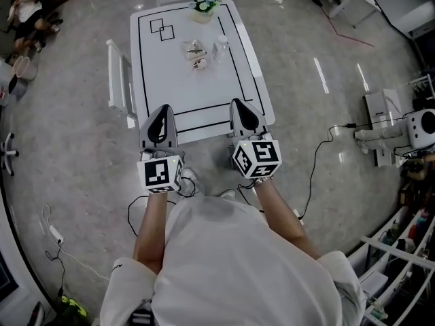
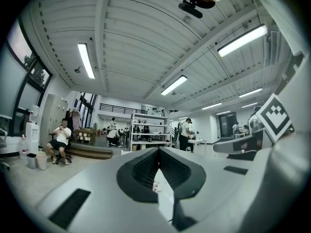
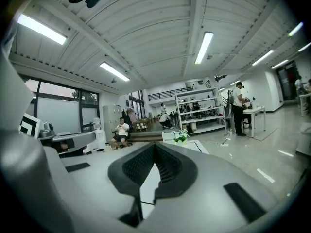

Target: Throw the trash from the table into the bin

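Observation:
A white table (image 1: 156, 94) with a black outline stands ahead of me. Crumpled trash (image 1: 195, 53) lies near its middle, with a clear bottle (image 1: 221, 46) just to the right. Both grippers hover at the table's near edge, well short of the trash. My left gripper (image 1: 162, 107) is shut with nothing in it, and so is my right gripper (image 1: 236, 102). In the left gripper view the jaws of the left gripper (image 2: 158, 150) meet at the tips over the white tabletop. The right gripper view shows the right gripper (image 3: 154, 145) shut as well. No bin is in the head view.
A small flower pot (image 1: 204, 5) sits at the table's far end, the same flower pot (image 3: 181, 136) that shows ahead in the right gripper view. A white chair (image 1: 119, 80) stands at the table's left side. Cables (image 1: 319, 155) cross the floor at right beside a white machine (image 1: 421, 128). A person (image 2: 60, 140) sits far off.

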`<action>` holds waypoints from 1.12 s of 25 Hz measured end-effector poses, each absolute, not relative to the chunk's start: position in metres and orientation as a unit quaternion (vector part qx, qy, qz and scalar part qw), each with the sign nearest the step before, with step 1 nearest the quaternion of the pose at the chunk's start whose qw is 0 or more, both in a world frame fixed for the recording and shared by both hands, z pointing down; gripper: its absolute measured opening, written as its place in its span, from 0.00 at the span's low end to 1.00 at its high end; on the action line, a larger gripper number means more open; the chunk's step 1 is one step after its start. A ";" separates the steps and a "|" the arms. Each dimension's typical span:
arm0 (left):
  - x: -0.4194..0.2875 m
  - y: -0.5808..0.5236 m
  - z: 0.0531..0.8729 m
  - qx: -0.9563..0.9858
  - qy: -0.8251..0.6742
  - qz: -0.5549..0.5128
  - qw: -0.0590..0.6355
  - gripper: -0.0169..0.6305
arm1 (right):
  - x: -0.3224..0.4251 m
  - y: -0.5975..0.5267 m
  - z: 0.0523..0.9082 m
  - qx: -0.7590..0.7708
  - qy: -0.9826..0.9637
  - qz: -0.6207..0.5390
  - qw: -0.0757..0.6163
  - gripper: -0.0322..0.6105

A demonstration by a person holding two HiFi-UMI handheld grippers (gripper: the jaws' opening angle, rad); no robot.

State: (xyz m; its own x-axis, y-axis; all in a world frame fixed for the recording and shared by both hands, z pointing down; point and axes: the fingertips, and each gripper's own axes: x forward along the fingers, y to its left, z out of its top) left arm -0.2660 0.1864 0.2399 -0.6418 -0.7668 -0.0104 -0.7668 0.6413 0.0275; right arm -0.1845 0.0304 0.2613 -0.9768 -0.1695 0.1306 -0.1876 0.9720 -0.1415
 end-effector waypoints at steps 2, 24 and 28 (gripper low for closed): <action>-0.277 0.188 0.237 0.428 -0.904 -0.017 -0.002 0.03 | -0.196 0.034 0.261 0.091 -0.991 0.072 0.060 0.06; -0.343 0.211 0.247 0.397 -0.917 -0.030 0.006 0.03 | -0.295 0.022 0.297 0.068 -0.987 0.037 0.140 0.06; -0.361 0.199 0.251 0.389 -0.921 -0.026 0.015 0.03 | -0.321 0.017 0.311 0.044 -0.986 0.036 0.158 0.06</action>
State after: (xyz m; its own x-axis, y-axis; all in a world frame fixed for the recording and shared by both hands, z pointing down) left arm -0.3614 0.1995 0.2511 -0.6963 -0.7177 0.0075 -0.7161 0.6954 0.0602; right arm -0.3210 0.0168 0.3114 -0.9462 -0.0764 0.3145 -0.0989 0.9935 -0.0562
